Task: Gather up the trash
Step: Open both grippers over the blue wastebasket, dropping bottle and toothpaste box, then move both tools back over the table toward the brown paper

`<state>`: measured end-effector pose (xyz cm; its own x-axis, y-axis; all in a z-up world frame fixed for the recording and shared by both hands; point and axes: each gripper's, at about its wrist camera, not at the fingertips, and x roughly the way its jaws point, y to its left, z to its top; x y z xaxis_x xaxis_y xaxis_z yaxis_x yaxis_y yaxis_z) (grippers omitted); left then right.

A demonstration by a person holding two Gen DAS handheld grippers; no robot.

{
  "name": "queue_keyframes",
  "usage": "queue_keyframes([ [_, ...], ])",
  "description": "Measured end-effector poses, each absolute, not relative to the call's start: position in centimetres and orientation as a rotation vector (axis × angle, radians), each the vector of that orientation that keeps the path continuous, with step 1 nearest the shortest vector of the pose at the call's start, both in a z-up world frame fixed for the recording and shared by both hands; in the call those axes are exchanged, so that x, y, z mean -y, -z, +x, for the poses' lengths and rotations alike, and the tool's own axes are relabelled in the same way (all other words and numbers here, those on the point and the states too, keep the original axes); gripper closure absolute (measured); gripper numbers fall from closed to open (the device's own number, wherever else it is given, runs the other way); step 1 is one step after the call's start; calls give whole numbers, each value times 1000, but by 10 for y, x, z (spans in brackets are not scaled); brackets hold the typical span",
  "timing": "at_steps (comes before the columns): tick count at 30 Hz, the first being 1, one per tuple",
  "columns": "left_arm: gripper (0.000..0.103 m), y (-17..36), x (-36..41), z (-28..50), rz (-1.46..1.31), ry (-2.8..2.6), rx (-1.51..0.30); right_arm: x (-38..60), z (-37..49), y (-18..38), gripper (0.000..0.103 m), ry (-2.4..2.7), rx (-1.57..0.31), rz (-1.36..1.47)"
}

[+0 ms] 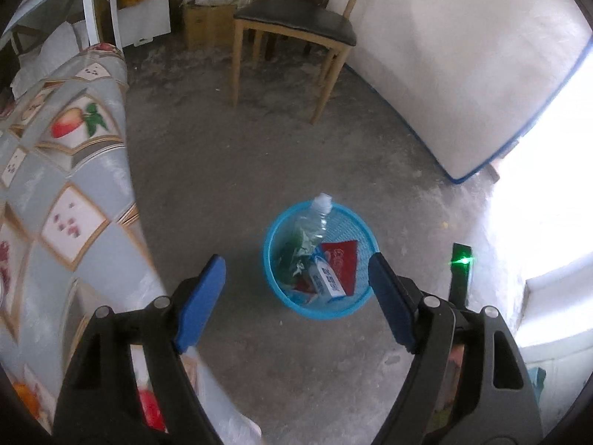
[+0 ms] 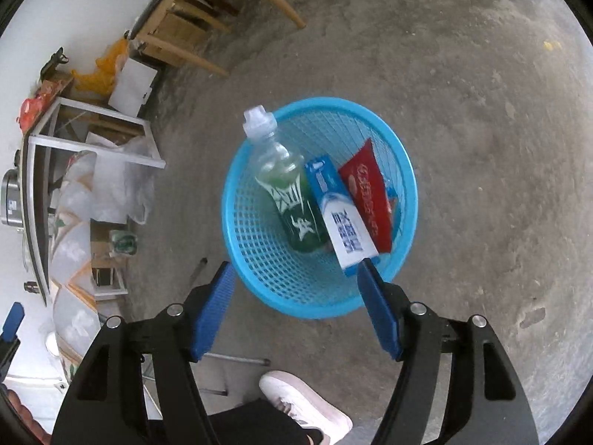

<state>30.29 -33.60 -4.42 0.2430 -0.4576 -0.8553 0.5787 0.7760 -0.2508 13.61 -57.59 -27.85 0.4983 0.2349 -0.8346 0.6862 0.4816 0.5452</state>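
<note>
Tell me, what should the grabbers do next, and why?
Probably lift both away and go look for more trash. The bottle, the blue-white box and the red packet already sit in the blue basket. The right gripper and left gripper are both open above it, holding nothing, so nothing is left to drop here.

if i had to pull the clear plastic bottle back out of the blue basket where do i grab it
Grip the clear plastic bottle at its neck, just below the cap, coming from above. It leans cap-up over the blue mesh basket rim, while its lower body sits against the blue-and-white carton.
</note>
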Motion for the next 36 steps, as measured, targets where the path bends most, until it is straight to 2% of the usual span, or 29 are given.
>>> queue_keyframes([
  [4, 28, 10, 297, 279, 116, 757, -1064, 563, 114, 253, 36, 317, -1009, 1045],
  [8, 21, -24, 252, 245, 107, 806, -976, 551, 90, 212, 36, 260, -935, 1026],
  [10, 20, -34, 228, 227, 95, 817, -942, 539, 79, 185, 30, 215, -899, 1005],
  [13, 20, -40, 183, 202, 72, 817, -926, 519, 74, 153, 28, 150, -879, 960],
  [22, 20, -20, 12, 149, -39, 540, -887, 386, 120, 50, 26, -227, -845, 703],
  [29, 20, 12, -82, 128, -151, 309, -858, 245, 196, 29, 26, -448, -945, 499],
  [32, 28, 22, -98, 122, -174, 271, -827, 185, 225, 31, 27, -496, -990, 410],
  [36, 41, 37, -113, 121, -208, 266, -830, 131, 254, 39, 36, -463, -1024, 257],
])
